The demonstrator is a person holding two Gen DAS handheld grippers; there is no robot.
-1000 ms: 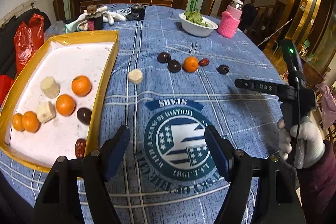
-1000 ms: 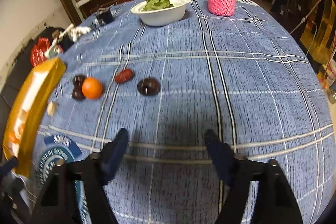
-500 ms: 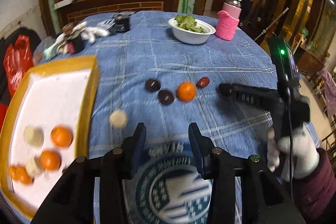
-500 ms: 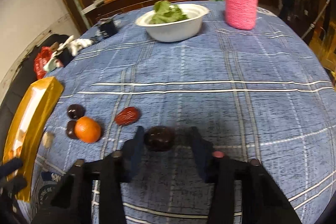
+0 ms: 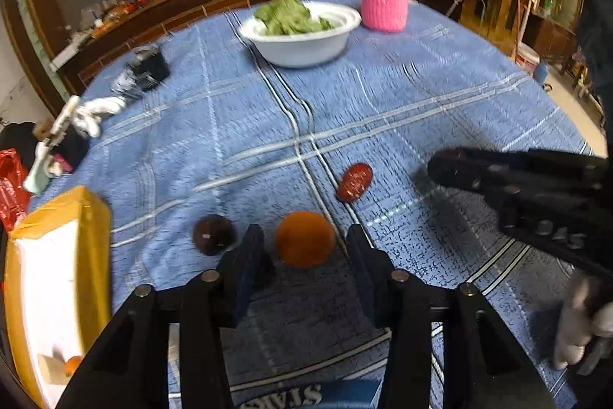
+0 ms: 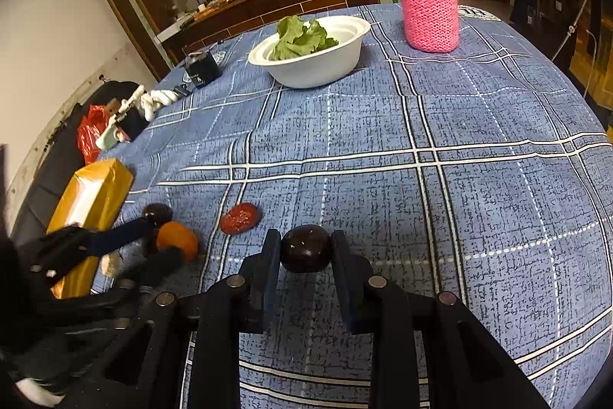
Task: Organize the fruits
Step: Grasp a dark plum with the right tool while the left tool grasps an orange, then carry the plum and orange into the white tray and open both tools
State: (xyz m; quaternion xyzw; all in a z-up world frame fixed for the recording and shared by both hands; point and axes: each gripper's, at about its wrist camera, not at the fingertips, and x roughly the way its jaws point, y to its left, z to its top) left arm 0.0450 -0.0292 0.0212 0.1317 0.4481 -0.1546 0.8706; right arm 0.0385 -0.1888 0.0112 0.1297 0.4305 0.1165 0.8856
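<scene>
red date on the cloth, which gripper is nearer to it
Roughly even, perhaps the left. The left gripper straddles the orange just beside the red date; the right gripper, shut on a dark plum, sits on its other side.

My right gripper [image 6: 305,248] points steeply down at the table [image 6: 440,148], its jaws clamped on a dark round fruit [image 6: 305,248] with both pads pressed against its sides. That fruit is my landmark. My left gripper [image 5: 302,244] sits just to the left of it, also angled down, jaws opening with an orange [image 5: 304,243] between the fingertips; the pads stand slightly clear of the orange on each side. From the right wrist view, the left gripper's fingers [image 6: 126,232] reach in from the left edge, level with the dark fruit. From the left wrist view, my gloved right hand [image 5: 582,324] grips the handle at the lower right.
</scene>
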